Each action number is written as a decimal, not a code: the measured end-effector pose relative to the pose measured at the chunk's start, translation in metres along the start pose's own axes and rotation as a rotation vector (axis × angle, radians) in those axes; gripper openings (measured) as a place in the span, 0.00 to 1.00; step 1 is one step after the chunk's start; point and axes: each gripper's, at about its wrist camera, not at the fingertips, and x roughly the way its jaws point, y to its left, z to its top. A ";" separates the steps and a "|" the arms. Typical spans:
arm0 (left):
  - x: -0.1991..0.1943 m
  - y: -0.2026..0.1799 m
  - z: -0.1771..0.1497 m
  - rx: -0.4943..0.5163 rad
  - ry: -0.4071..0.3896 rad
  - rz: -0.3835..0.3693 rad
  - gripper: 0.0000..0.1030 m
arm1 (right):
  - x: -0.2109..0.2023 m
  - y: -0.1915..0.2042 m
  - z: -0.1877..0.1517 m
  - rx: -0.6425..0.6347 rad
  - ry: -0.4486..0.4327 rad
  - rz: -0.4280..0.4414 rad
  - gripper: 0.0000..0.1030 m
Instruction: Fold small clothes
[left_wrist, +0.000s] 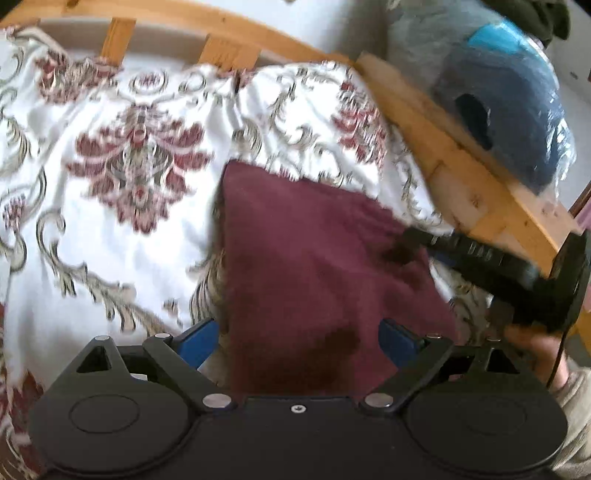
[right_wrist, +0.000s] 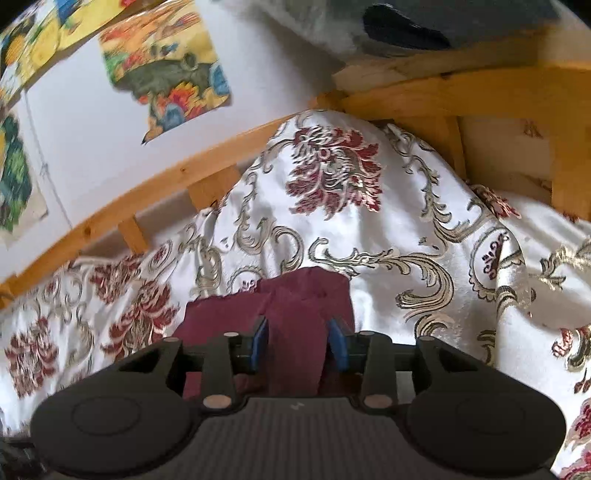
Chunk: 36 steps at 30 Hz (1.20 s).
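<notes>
Left wrist view was blurred: the left gripper (left_wrist: 297, 343) stood wide apart over the maroon cloth (left_wrist: 317, 258), pads clear of it, cloth lying between them on the patterned bedspread (left_wrist: 110, 184) near the bed's far right corner by the wooden frame (left_wrist: 461, 166). The right gripper (right_wrist: 301, 345) had a raised fold of the cloth (right_wrist: 295, 332) between its pads, apparently pinched, though contact was hard to confirm. Risks: with the left side let go, the fold could slump or skew; a loose right pinch could drop the layer; the slick bedspread could bunch and drag under the cloth.
</notes>
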 end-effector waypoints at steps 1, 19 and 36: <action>0.003 0.000 -0.003 0.006 0.013 0.008 0.91 | 0.002 -0.003 0.001 0.012 0.002 -0.008 0.40; 0.012 -0.002 -0.016 0.035 0.041 0.028 0.91 | 0.010 0.003 0.007 -0.088 -0.099 -0.095 0.06; 0.014 0.009 -0.021 -0.014 0.058 0.021 0.96 | 0.016 0.000 0.007 -0.070 -0.083 -0.070 0.07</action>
